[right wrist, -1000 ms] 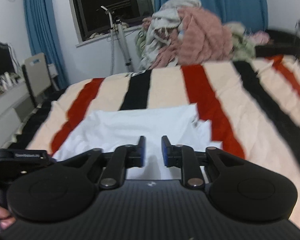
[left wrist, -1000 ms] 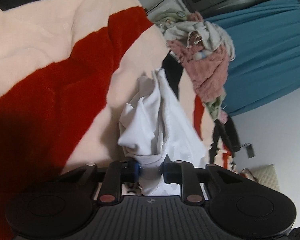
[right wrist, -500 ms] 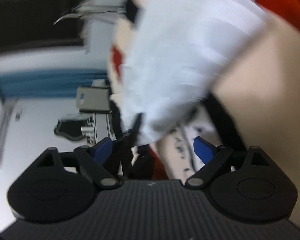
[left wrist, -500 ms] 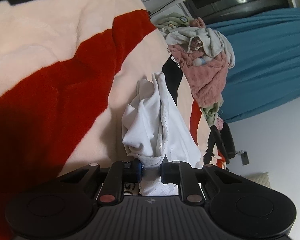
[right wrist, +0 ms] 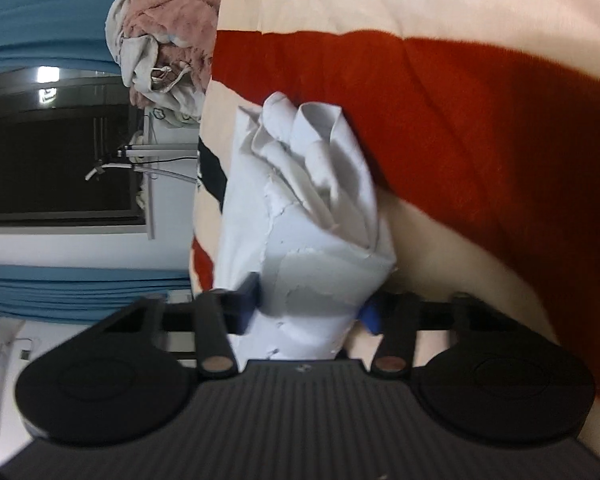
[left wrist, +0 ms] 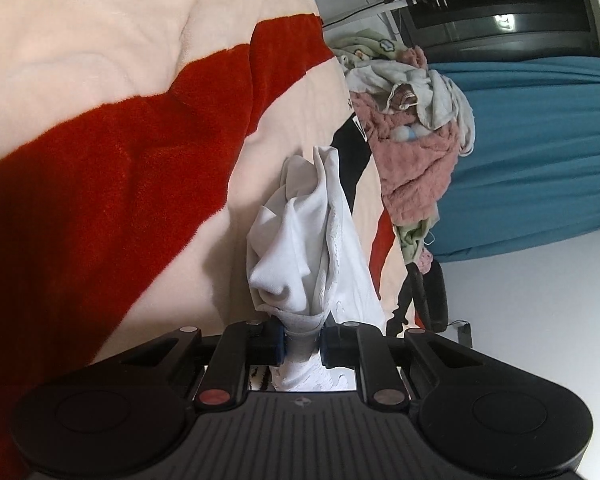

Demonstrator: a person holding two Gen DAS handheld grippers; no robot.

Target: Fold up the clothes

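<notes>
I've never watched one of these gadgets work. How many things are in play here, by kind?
Grippers: 2, left gripper and right gripper
White garment: 1
Striped blankets: 1
Clothes piles: 1
Blue curtains: 1
Total: 6

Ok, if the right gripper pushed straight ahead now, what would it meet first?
The white garment. The right gripper already has bunched cloth between its fingers, and the folds pile up directly ahead. Beyond that lies the striped blanket, though how far behind the cloth is hard to judge.
</notes>
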